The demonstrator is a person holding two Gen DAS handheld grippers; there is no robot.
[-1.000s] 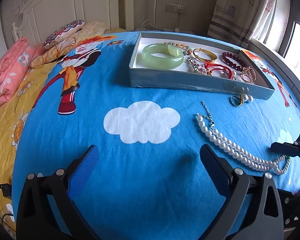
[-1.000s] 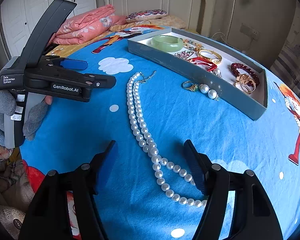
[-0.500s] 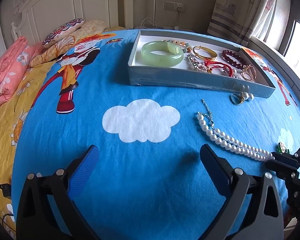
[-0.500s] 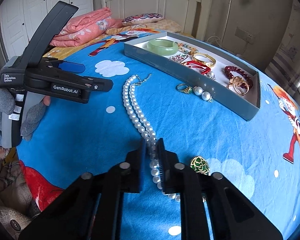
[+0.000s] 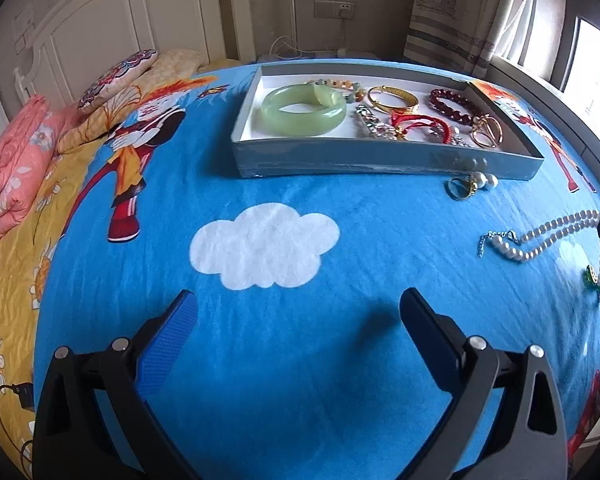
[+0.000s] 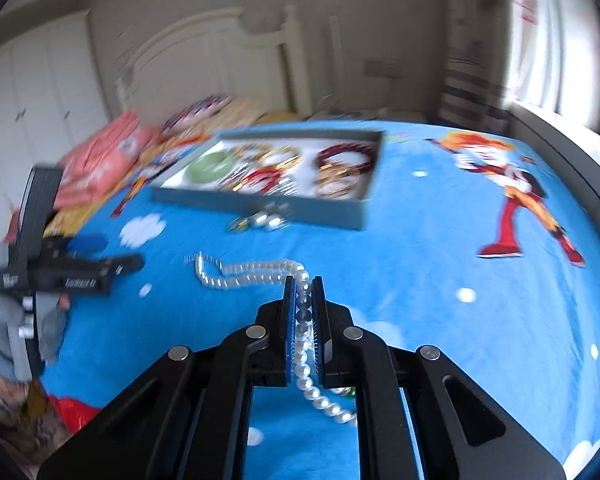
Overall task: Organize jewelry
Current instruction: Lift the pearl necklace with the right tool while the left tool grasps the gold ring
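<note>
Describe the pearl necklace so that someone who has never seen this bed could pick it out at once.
Start at the grey tray of bracelets on the blue cartoon bedspread. On the bare cloth nearer the camera than the tray, a double strand of white beads trails off: the pearl necklace, one end clamped in the right gripper. Unlike the small ring with pearls beside the tray, it is long and has a thin chain clasp.

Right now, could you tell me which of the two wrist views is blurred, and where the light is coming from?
The right wrist view is smeared: the tray and bedspread streak, while the right gripper and the pearl necklace in it stay crisp. The left wrist view is sharp, though fisheye-curved. In both, daylight from the window blows out the right edge.
</note>
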